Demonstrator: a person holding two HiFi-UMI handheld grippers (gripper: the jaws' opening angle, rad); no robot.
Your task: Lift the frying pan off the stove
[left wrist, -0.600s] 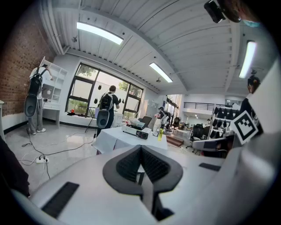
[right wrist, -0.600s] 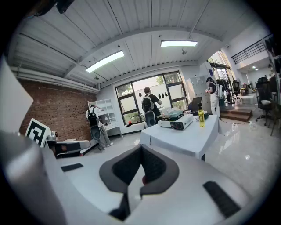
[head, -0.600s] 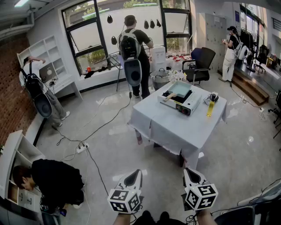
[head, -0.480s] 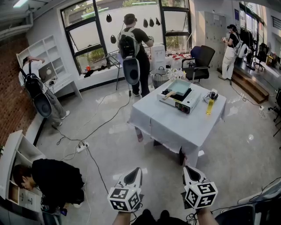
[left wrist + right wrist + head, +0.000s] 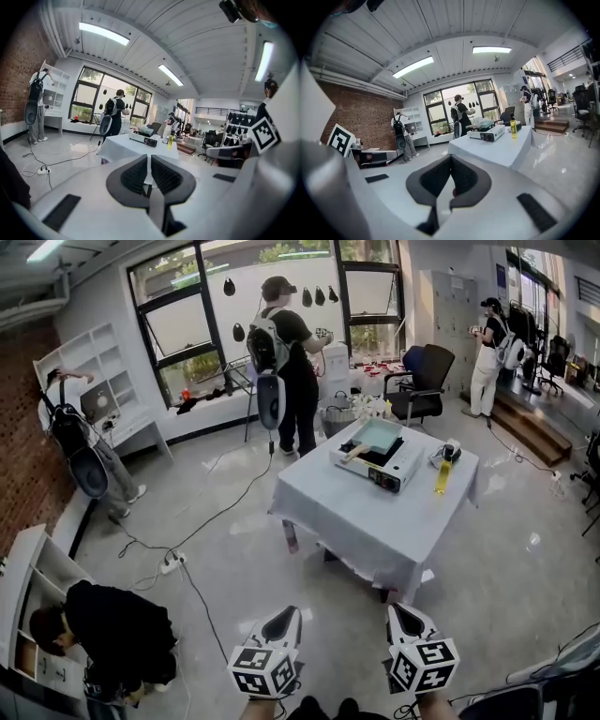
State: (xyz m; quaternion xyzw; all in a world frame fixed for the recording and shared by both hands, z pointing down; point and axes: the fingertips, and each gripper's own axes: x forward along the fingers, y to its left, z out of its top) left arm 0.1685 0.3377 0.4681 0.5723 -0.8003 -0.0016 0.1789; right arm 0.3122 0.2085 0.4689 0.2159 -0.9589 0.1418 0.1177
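A pale teal square frying pan [image 5: 382, 435] with a wooden handle sits on a white portable stove [image 5: 379, 465] on a table [image 5: 356, 512] draped in white cloth, across the room from me. The stove with the pan on it also shows small in the left gripper view [image 5: 145, 139] and in the right gripper view [image 5: 486, 131]. My left gripper [image 5: 291, 613] and right gripper [image 5: 397, 611] hang low at the bottom of the head view, well short of the table. Both are shut with nothing between their jaws.
A yellow bottle [image 5: 442, 475] and a small dark object [image 5: 450, 453] stand on the table right of the stove. A person with a backpack [image 5: 283, 362] stands behind the table; another crouches at lower left [image 5: 103, 634]. Cables [image 5: 187, 549] cross the floor. An office chair [image 5: 424, 381] stands beyond.
The table and stove have drifted slightly left and down in the head view. The person behind the table has stepped a little to the side. Both grippers stay shut in the same place.
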